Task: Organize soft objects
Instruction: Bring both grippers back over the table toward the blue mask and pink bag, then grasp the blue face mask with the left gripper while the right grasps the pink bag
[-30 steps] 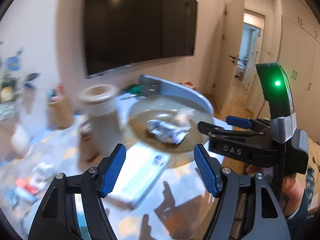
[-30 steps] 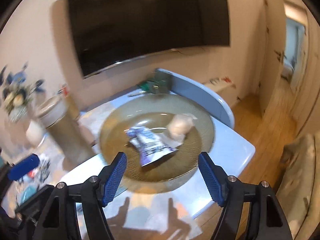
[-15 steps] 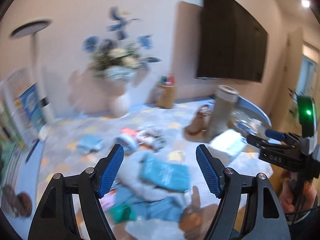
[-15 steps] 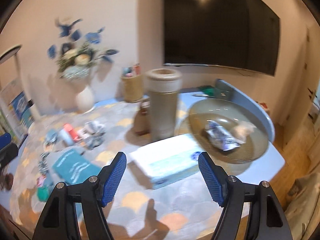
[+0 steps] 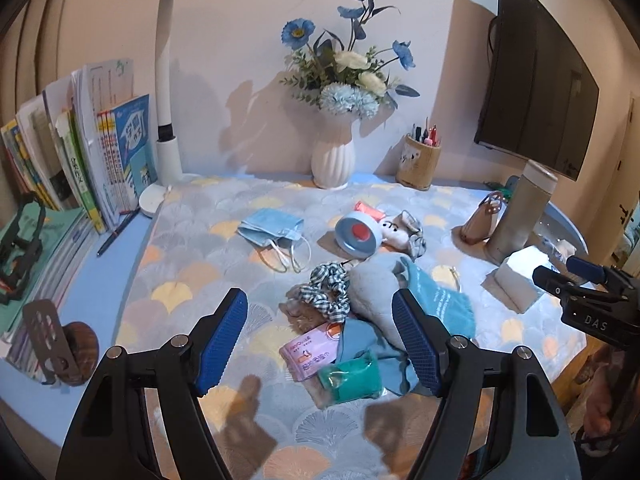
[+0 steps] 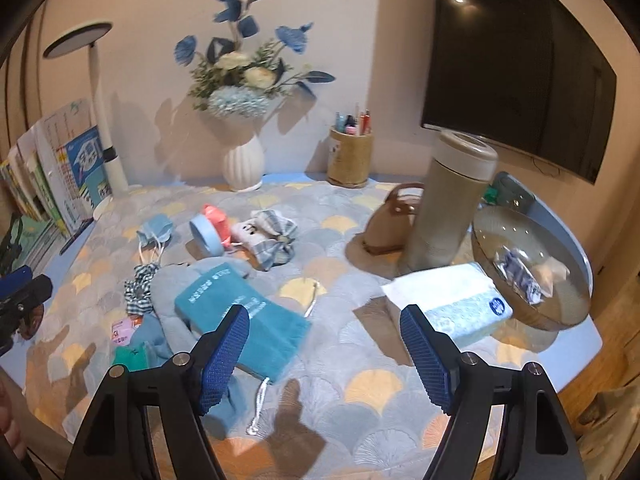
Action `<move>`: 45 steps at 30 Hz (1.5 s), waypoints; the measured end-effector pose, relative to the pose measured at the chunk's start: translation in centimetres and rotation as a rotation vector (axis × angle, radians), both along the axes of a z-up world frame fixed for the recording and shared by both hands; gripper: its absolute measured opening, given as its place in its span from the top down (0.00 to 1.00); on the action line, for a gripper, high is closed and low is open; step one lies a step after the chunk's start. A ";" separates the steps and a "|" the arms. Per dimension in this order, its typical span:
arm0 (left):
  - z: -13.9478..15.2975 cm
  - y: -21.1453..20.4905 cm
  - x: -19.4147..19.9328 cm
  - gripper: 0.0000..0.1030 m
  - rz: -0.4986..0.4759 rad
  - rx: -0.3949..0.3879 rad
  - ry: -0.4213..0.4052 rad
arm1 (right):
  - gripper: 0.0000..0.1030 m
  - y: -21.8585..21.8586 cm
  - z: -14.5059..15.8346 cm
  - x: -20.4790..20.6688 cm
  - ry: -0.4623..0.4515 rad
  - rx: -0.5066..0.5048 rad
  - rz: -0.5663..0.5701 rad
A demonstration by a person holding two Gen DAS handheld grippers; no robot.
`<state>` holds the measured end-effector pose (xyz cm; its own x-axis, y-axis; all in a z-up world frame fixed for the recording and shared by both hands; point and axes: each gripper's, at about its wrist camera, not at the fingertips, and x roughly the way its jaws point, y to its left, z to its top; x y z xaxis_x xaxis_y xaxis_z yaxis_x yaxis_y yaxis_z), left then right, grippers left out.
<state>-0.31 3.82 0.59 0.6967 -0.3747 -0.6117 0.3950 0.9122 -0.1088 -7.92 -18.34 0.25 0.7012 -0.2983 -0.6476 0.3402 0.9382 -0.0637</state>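
Both grippers wide open, empty: left gripper (image 5: pixel 320 338) over the pink packet (image 5: pixel 309 354) at 6 o'clock; right gripper (image 6: pixel 325 354), jaws just widened, w/ teal pouch (image 6: pixel 240 320) at 9.

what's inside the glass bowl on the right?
The glass bowl holds a crumpled blue-and-white wrapper and a pale, soft-looking lump beside it. Anything under the wrapper is covered; the left wrist view shows only its edge.

Warm indoor light, sharp shadows, fisheye-bent edges, slight blur
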 end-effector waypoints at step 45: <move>-1.7 -2.6 12.6 0.29 0.063 0.069 0.202 | 0.26 -1.6 -1.5 9.7 0.092 0.069 0.135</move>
